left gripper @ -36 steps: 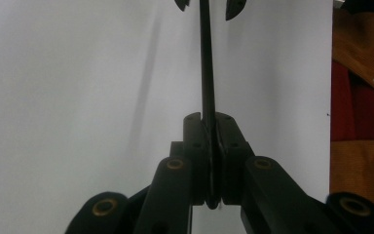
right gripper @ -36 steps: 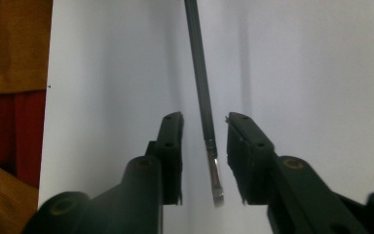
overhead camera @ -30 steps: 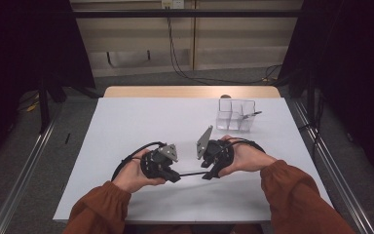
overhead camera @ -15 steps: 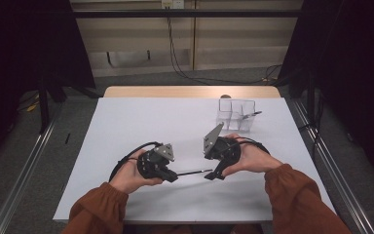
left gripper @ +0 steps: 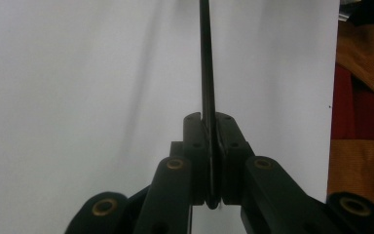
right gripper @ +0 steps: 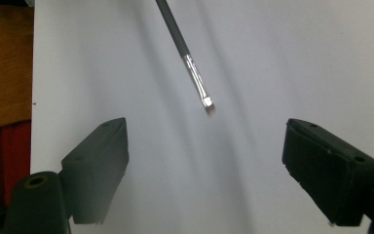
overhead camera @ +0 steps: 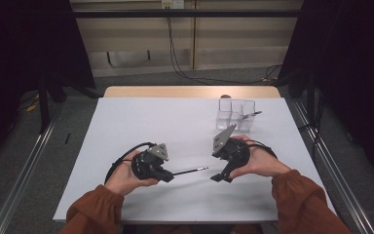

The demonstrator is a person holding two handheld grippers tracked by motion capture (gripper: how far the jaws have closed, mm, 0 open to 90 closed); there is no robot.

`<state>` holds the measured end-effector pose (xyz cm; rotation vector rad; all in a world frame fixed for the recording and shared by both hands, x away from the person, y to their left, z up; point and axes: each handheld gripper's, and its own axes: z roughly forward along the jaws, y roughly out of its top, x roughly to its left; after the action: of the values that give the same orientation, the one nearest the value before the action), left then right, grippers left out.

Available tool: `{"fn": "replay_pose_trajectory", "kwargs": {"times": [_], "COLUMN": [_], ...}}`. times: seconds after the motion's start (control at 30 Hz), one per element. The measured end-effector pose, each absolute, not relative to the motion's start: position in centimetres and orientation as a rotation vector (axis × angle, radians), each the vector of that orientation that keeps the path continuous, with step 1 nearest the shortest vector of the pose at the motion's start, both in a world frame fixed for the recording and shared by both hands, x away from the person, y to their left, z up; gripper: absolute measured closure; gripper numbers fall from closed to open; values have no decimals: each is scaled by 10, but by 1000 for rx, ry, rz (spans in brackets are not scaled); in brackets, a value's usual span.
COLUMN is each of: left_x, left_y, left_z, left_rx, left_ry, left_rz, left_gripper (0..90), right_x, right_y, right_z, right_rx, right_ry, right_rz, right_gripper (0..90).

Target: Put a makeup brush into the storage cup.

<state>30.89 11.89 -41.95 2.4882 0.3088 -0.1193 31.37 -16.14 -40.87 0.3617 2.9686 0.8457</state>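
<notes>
While the left tool (overhead camera: 163,171) pinches a thin brush (overhead camera: 190,171) by its handle, brush tip toward the right tool (overhead camera: 219,176), its jaws spread, over the white worktop (overhead camera: 175,122).

Right hand-held gripper (overhead camera: 220,176) now off the brush (overhead camera: 191,171), jaws wide apart.

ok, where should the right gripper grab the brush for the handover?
Probably the bare black handle just behind the silver ferrule. The brush sticks out level from the shut left gripper, tip toward the open right gripper. Come in along its axis from the tip end, jaws either side of the handle.
</notes>
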Motion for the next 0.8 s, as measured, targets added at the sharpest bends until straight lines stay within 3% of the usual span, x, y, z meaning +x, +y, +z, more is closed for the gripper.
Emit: {"fn": "replay_pose_trajectory", "kwargs": {"times": [0.53, 0.8], "left_x": [304, 296], "left_y": [143, 156], "left_z": [-420, -421], "left_rx": [2437, 2402], "left_ry": [390, 418], "left_rz": [-101, -93], "left_gripper": [850, 850], "right_x": [310, 303], "right_y": [-187, -196], "right_z": [-414, -417], "right_rx": [522, 583], "right_ry": [2899, 2854], "right_rz": [942, 992], "right_gripper": [42, 36]}}
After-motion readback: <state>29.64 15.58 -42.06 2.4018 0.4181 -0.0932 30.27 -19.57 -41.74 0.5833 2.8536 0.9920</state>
